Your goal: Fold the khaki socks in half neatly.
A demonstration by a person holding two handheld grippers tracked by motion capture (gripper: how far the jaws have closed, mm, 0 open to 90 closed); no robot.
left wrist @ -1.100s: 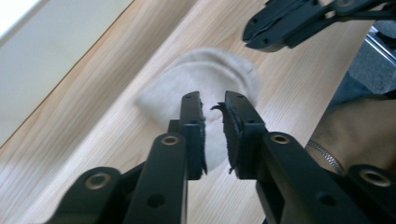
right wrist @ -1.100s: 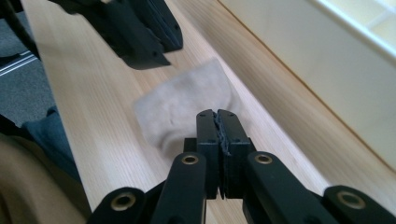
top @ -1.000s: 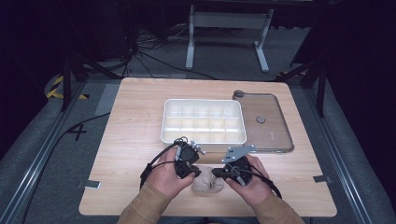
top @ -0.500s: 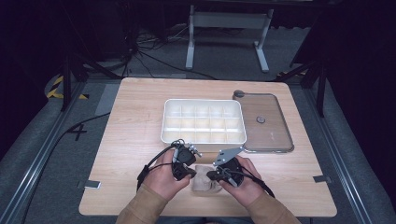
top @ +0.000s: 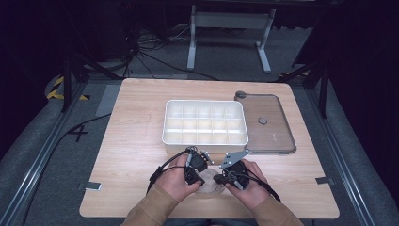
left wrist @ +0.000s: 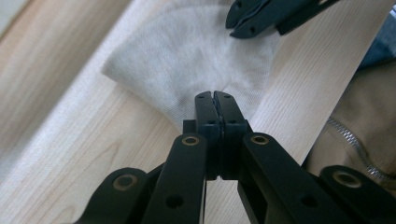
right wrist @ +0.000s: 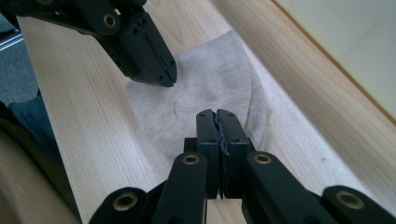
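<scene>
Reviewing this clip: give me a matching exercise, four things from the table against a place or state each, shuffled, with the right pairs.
Things:
1. beige cloth
2. white compartment tray
3. clear lid
4. left gripper

Places or states:
A. lies flat to the right of the tray
B. jaws shut on the cloth's edge
C. at the table's near edge, between the two hands
D. middle of the table, its compartments bare

Pairs: 1-C, 2-D, 3-A, 4-B

Wooden table (top: 131, 155), 1 white compartment tray (top: 205, 123), clear lid (top: 268, 123), beige cloth (left wrist: 187, 56)
</scene>
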